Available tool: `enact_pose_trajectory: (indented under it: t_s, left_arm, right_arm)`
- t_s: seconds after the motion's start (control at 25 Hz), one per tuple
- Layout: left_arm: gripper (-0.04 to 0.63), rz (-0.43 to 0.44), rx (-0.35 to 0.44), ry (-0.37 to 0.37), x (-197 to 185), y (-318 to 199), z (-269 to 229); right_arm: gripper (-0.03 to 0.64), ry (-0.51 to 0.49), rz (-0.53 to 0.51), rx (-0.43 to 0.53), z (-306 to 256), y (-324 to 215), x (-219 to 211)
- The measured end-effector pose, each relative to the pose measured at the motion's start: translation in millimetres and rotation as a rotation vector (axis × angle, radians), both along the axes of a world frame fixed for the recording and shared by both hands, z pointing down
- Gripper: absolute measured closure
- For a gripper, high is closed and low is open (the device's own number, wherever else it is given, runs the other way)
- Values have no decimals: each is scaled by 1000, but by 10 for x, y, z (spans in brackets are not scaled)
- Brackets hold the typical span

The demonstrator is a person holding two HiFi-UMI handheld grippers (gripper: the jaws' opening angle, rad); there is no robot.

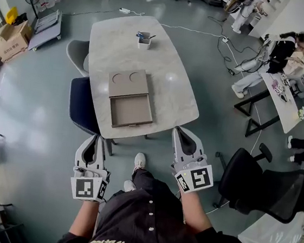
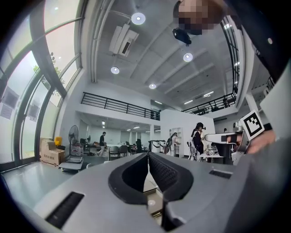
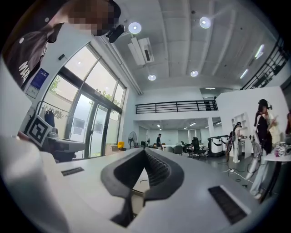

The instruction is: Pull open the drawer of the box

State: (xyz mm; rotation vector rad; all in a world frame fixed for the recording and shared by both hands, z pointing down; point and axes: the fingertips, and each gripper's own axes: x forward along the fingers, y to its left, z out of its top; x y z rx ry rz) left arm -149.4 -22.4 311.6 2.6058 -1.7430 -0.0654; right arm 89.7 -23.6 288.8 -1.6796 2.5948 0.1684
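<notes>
The flat grey-brown box [image 1: 129, 83] has its shallow drawer [image 1: 131, 111] out, near the edge of the pale oval surface [image 1: 170, 55]. The left hand-held gripper [image 1: 97, 139] and right hand-held gripper [image 1: 182, 131] hang well clear, jaws closed and empty. Pulling further could free the drawer.

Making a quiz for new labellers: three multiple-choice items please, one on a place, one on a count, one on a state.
1. The white cup stands: A) on the table beyond the box; B) on top of the box; C) at the table's near edge.
2. Circles on the box's top: A) one; B) two; C) four.
3. The drawer is: A) shut; B) pulled open; C) taken out.
1 A, it sits past the box; 2 B, two lie side by side; 3 B, it juts out, inside showing.
</notes>
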Motion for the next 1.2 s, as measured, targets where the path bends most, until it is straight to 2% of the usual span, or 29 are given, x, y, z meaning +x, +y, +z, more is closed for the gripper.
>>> enact_pose_trajectory:
  t_s: [0.32, 0.6, 1.2]
  left_arm:
    - [578, -10, -4, 9, 47, 102, 3]
    - [578, -64, -25, 9, 132, 119, -6]
    - [578, -83, -5, 2, 401, 164, -77]
  right_arm:
    - [620, -4, 4, -14, 0, 115, 91]
    - [620, -21, -7, -39, 45, 21, 247]
    - [620, -13, -47, -60, 68, -74, 372]
